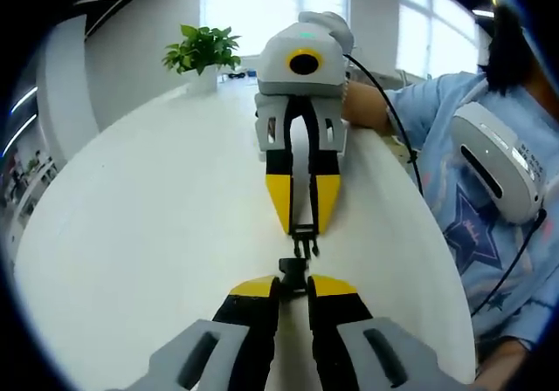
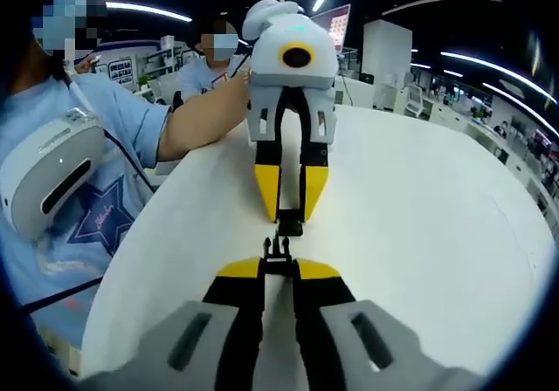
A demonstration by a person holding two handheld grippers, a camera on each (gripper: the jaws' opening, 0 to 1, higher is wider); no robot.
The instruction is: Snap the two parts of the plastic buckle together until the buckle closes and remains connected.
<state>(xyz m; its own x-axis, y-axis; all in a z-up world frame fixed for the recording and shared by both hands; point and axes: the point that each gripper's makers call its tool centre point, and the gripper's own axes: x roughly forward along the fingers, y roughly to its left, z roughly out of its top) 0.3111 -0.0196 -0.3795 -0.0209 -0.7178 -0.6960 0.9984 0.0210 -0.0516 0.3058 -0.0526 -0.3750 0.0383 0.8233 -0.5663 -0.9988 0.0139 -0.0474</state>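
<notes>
Both grippers meet tip to tip over a round white table (image 1: 148, 234). In the left gripper view my left gripper (image 1: 294, 282) rises from the bottom, shut on the black socket half of the buckle (image 1: 293, 270). Facing it from above, my right gripper (image 1: 304, 225) is shut on the black pronged half (image 1: 303, 241). The prongs point at the socket's mouth, very close, slightly offset sideways. In the right gripper view my right gripper (image 2: 278, 264) holds the pronged half (image 2: 277, 249), and the left gripper (image 2: 289, 216) holds the socket half (image 2: 290, 227) just beyond it.
A person in a blue star shirt (image 1: 476, 225) sits at the table edge wearing a white headset (image 1: 493, 164), with a black cable (image 1: 393, 112) running along an arm. A potted plant (image 1: 203, 51) stands at the far side. Another person (image 2: 214, 51) is behind.
</notes>
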